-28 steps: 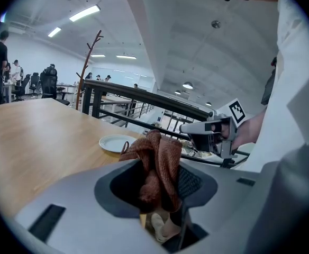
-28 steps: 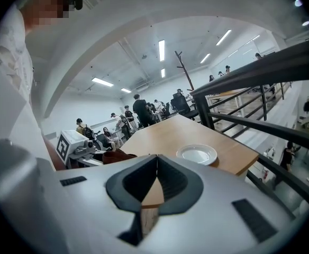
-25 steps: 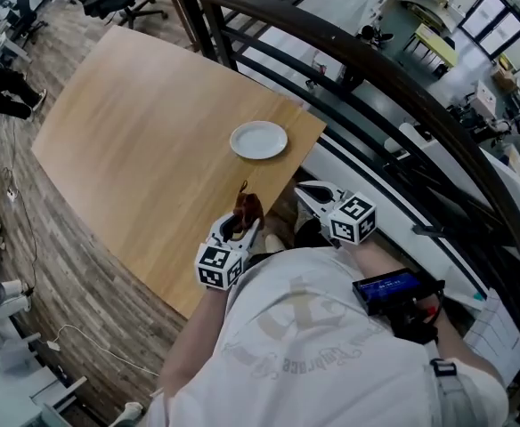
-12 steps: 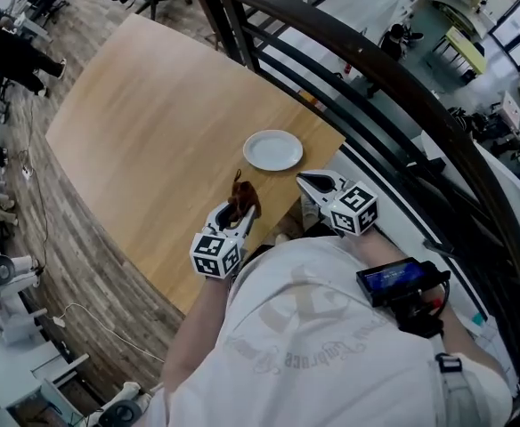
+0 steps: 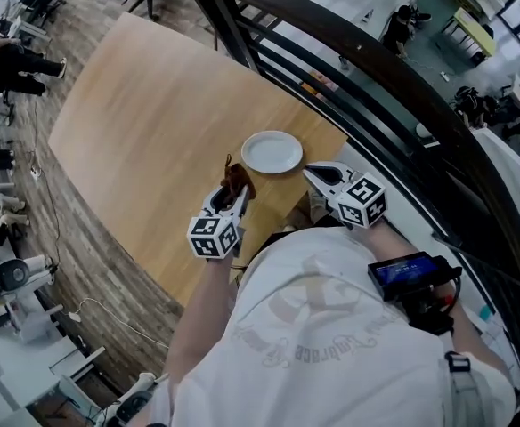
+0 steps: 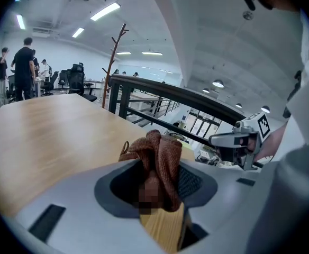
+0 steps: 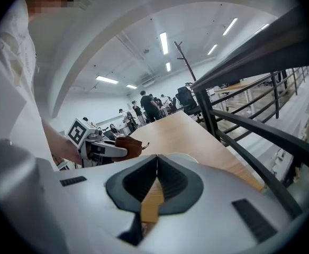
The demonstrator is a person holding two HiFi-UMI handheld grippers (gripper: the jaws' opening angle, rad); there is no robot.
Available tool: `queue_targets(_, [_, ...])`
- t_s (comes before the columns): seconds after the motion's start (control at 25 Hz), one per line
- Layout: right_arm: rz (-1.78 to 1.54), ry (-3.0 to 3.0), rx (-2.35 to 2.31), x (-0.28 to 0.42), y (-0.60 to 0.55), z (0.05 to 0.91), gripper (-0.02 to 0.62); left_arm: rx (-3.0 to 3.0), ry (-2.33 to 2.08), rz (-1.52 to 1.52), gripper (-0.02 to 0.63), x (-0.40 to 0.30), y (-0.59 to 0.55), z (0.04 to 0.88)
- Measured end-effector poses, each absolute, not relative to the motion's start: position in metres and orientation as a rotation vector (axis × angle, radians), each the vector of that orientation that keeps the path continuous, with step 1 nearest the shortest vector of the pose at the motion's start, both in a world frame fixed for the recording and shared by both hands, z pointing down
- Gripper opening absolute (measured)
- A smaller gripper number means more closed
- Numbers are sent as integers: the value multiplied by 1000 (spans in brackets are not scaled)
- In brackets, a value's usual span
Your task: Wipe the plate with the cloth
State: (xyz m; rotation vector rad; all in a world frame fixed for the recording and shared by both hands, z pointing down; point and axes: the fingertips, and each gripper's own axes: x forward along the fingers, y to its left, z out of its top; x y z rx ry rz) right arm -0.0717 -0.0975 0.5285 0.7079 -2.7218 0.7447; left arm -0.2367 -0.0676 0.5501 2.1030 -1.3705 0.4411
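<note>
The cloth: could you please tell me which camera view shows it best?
The left gripper view: the brown cloth sits large and central, bunched and clamped in the left gripper. The head view shows it small, near the plate. The right gripper view shows only a small brown patch at left.

No legible text, number or brand found. The shirt (image 5: 331,345) carries a faint curved line of print across its back, too pale to read. The blue screen (image 5: 401,274) is too small to read. The marker cubes (image 5: 214,237) bear square patterns only.
</note>
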Motion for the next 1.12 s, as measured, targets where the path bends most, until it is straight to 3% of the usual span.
queue_targets(1.12, [930,-2687,673,-26,-145,567,14,2030,-1338,869,169,-231,-190,614])
